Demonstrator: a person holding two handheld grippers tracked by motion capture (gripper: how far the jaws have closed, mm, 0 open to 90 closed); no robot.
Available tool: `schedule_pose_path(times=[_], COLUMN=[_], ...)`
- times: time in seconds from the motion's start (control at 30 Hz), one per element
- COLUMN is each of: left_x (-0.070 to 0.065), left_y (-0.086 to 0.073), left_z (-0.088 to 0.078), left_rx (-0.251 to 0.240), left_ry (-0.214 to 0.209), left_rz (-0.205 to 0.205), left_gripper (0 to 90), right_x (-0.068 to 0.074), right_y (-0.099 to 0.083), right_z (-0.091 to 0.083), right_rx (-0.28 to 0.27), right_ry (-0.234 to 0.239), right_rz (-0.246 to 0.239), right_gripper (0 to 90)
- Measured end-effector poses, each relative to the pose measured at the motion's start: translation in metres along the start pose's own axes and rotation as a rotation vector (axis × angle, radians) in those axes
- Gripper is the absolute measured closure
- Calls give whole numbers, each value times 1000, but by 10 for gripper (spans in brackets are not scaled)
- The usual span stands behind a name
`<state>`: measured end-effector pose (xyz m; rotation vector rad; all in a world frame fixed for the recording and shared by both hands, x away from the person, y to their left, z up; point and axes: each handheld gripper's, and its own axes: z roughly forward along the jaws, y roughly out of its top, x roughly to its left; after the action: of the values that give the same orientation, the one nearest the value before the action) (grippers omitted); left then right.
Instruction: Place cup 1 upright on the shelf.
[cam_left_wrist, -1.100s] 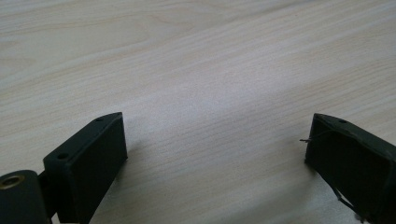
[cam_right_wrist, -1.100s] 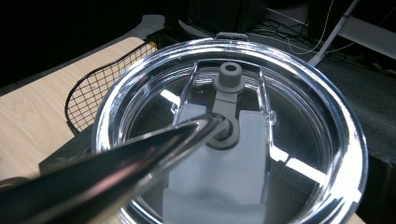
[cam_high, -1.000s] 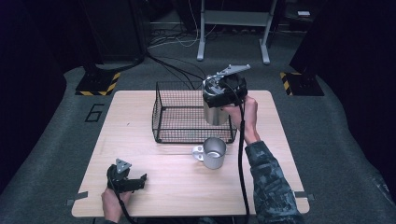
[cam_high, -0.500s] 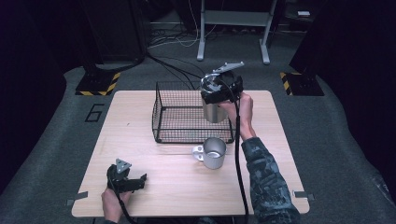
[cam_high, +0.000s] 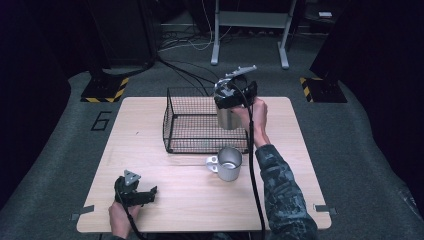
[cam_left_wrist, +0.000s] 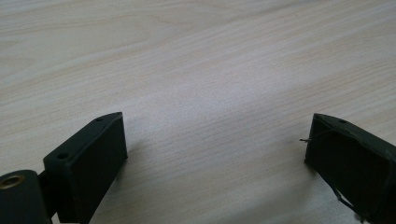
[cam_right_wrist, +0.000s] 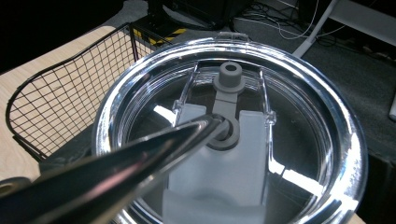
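The right gripper (cam_high: 229, 100) is held above the far right corner of the wire basket (cam_high: 195, 125) and carries a steel tumbler (cam_high: 227, 117) upright. In the right gripper view the tumbler's clear plastic lid (cam_right_wrist: 233, 135) is round, glossy and rimmed, with a frosted slider and a grey rubber plug; a shiny metal handle (cam_right_wrist: 116, 158) crosses it from the lower left. The right fingers are hidden there, so the grip reads from the high view, where the tumbler hangs under the gripper, clamped.

The basket is black, square-meshed, with rounded corners, and stands on the far middle of the pale wood-grain tabletop (cam_high: 300, 165).

Just in front of the basket's near right corner stands a brushed metal mug (cam_high: 227, 164), open-topped, its handle turned to the left.

Well apart from the basket, at the near left edge, the left gripper (cam_high: 135, 192) rests low on the tabletop. Its two black, blocky fingers (cam_left_wrist: 88, 158) stand wide apart, with bare wood between them.
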<state>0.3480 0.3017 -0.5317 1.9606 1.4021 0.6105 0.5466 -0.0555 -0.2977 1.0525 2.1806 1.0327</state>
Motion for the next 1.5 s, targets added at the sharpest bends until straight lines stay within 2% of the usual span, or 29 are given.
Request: schedule_pose_path(times=[0.13, 0.33, 0.37, 0.4, 0.47, 0.5, 0.57, 0.6, 0.73, 0.77, 0.97, 1.03, 1.37, 1.5], left_x=[0, 0, 0, 0, 0, 0, 0, 0, 0, 0, 0, 0, 0, 1], left_y=[0, 0, 0, 0, 0, 0, 0, 0, 0, 0, 0, 0, 0, 0], left_z=[0, 0, 0, 0, 0, 0, 0, 0, 0, 0, 0, 0, 0, 0], left_rx=[-1, -1, -1, -1, -1, -1, -1, -1, -1, -1, 0, 0, 1, 2], left_ry=[0, 0, 0, 0, 0, 0, 0, 0, 0, 0, 0, 1, 1, 0], left_rz=[-2, -1, -1, -1, -2, -1, -1, -1, -1, -1, -1, 1, 7, 7], left_gripper=[53, 54, 54, 54, 54, 54, 54, 54, 54, 54, 54, 54, 54, 54], right_x=[-2, -5, -7, -6, -6, -8, -7, -8, -7, -8, -6, -6, -9, -9], right_y=[0, -4, -5, -6, -9, -10, -11, -12, -15, -15, -19, -20, -27, -31], right_z=[5, 14, 17, 17, 21, 22, 24, 25, 29, 30, 35, 36, 47, 53], right_rx=[4, 22, 12, 30, 31, 26, 37, 30, 45, 41, 56, 59, 85, 91], right_ry=[-5, -7, -7, -6, -3, 0, 2, 0, 1, 3, 7, 9, 8, 7], right_rz=[2, 34, 22, 39, 54, 44, 57, 45, 61, 50, 63, 52, 84, 79], right_gripper=[35, 35, 35, 35, 35, 35, 35, 35, 35, 35, 35, 35, 35, 35])
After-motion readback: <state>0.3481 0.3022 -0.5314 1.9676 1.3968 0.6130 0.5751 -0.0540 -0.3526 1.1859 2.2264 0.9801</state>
